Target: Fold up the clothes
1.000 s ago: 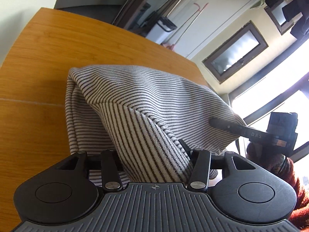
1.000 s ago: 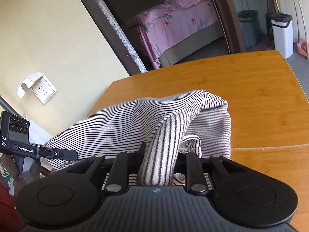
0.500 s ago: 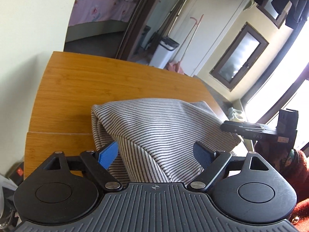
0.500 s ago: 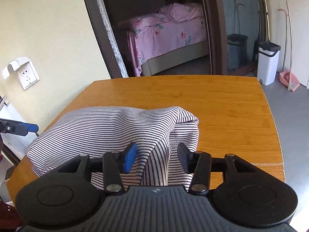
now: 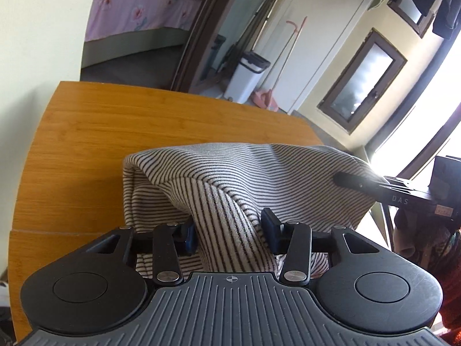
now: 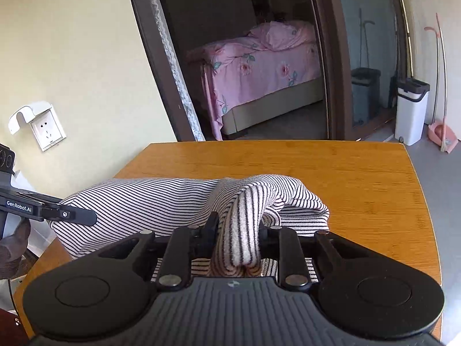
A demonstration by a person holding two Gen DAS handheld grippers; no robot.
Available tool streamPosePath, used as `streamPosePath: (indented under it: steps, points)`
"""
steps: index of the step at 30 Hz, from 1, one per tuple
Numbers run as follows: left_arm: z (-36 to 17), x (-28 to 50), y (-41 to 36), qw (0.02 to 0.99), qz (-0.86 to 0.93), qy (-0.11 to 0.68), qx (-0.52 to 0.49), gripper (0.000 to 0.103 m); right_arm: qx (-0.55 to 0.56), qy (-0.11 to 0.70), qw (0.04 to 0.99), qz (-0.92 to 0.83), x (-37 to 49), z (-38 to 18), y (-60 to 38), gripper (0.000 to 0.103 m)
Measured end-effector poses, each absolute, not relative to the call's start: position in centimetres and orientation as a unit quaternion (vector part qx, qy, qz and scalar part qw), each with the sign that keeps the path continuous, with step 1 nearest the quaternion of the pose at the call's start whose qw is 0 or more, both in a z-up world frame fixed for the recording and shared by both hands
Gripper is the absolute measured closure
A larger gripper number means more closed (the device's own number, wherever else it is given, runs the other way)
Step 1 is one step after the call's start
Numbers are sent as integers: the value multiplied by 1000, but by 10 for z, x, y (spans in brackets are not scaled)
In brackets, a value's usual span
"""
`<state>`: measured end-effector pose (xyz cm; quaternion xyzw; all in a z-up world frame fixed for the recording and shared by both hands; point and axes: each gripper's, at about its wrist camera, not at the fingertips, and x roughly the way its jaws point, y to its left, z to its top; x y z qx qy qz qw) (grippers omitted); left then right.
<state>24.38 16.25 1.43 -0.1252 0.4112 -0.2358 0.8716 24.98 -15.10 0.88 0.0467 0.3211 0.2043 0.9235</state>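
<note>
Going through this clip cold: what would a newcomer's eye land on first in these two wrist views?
The striped garment, bunched on the near end of the wooden table, with a ridge of it pinched in each gripper. The left gripper and the right gripper have both just closed their fingers on the cloth. Beyond the table, a pink floral bed shows through the dark doorway.
</note>
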Motion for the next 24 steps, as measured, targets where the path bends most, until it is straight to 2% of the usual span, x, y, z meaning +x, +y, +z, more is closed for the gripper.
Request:
streamPosePath:
  steps: [3,5,7,8,11,13,14,16,17,19,24]
  points:
    - [-6,239,160,867,-224,431,-111,53,22,342,920,188,253,-14,-152,79]
    - [-14,232,161,870,-222,428,-105,49,19,348,920,178,251,-28,-157,74]
    - [-12,227,164,874,-218,422,-101,43,24,340,925,170,247,-29,-166,57]
    - [-7,225,165,878,-211,419,-96,36,25,340,925,166,246,-27,-169,55]
    - [11,216,168,893,-196,399,-74,28,12,337,928,157,245,-21,-173,40]
    - [25,208,169,898,-203,381,-82,22,6,330,932,147,244,-16,-174,25]
    - [32,204,167,898,-215,373,-92,18,8,325,935,141,243,-14,-176,22]
    - [43,196,163,895,-239,359,-111,14,19,311,941,129,243,-8,-181,4]
    - [44,195,156,889,-256,360,-118,12,26,303,945,123,244,-4,-182,0]
    - [44,193,143,875,-290,364,-133,8,29,300,947,108,250,-2,-183,0]
    - [6,206,122,848,-298,416,-136,8,-23,337,938,76,256,-22,-172,0]
